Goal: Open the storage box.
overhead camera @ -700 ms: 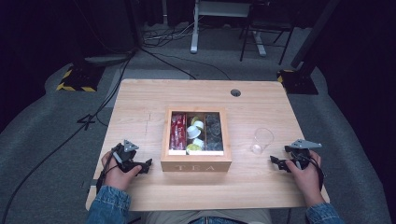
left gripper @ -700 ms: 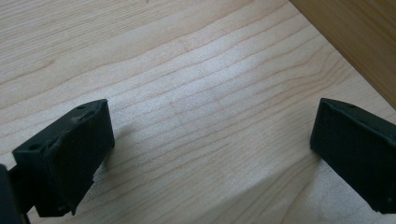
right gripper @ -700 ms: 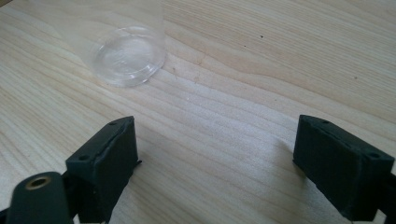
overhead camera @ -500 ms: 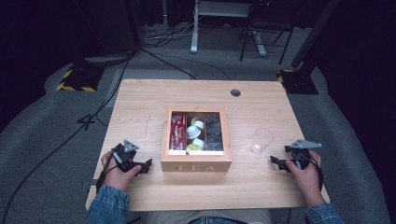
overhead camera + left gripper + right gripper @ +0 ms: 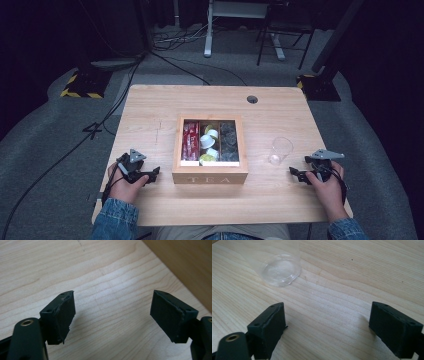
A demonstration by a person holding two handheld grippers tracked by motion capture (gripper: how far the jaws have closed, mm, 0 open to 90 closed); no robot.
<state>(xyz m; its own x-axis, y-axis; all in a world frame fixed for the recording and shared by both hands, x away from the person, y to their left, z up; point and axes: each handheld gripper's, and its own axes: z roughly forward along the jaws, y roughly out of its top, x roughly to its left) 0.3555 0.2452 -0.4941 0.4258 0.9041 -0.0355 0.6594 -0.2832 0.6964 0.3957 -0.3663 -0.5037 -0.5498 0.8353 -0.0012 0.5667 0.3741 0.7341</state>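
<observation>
Both grippers rested on the pale wood table [image 5: 150, 107], jaws spread, empty: left gripper [image 5: 150, 174] beside the TEA box [image 5: 210, 175], right gripper [image 5: 296, 173] near a clear cup [image 5: 279, 150]. Beyond lay grey carpet [image 5: 50, 125], cables [image 5: 165, 45], and a dark room.

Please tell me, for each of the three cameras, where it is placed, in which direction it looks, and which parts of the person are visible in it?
High view: above the person's side, looking forward and down on the pale wooden table; both forearms, left gripper, right gripper.
Left gripper view: rides the left gripper, facing the tabletop beside the wooden tea box.
Right gripper view: rides the right gripper, facing the clear plastic cup.
Shared: high and right gripper views both show the cup.
</observation>
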